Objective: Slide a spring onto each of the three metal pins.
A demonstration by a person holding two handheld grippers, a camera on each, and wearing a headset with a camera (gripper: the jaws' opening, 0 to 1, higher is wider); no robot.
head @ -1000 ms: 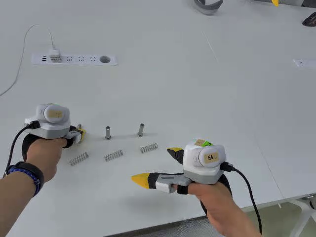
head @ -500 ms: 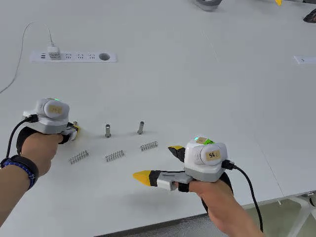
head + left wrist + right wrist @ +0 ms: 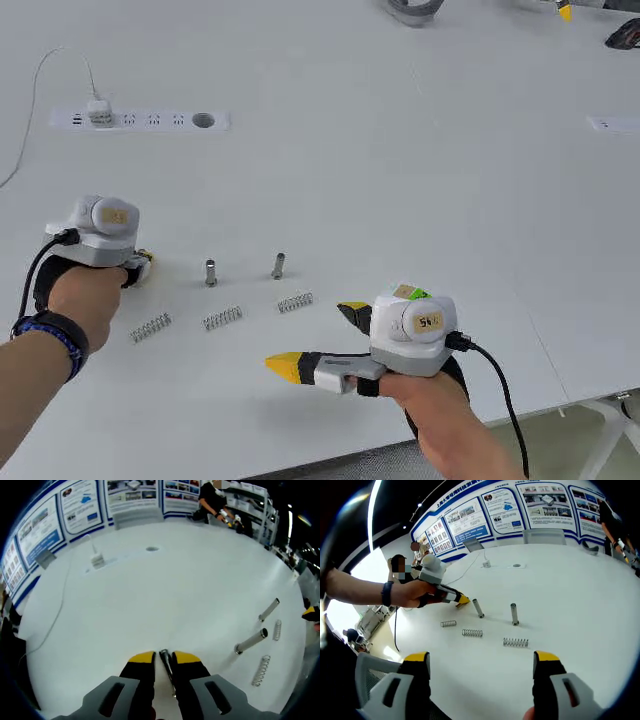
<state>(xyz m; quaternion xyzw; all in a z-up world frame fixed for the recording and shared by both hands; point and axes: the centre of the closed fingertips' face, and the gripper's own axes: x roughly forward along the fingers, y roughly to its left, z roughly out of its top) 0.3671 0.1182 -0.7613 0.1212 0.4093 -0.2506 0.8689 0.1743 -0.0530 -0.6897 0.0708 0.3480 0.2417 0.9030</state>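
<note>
At left, the left gripper (image 3: pixel 140 264) has clamped its jaws on the leftmost grey metal pin (image 3: pixel 169 675), readying it for loading; three small coiled wire springs (image 3: pixel 222 318) lie untouched nearside, and the right gripper (image 3: pixel 318 337), jaws spread, holds nothing.

My jaws were black with yellow tips. The bench (image 3: pixel 400 180) was plain white, the pins (image 3: pixel 278 265) grey metal, the springs (image 3: pixel 222 318) silver, the power strip (image 3: pixel 140 120) white, my wristband (image 3: pixel 50 332) blue.
</note>
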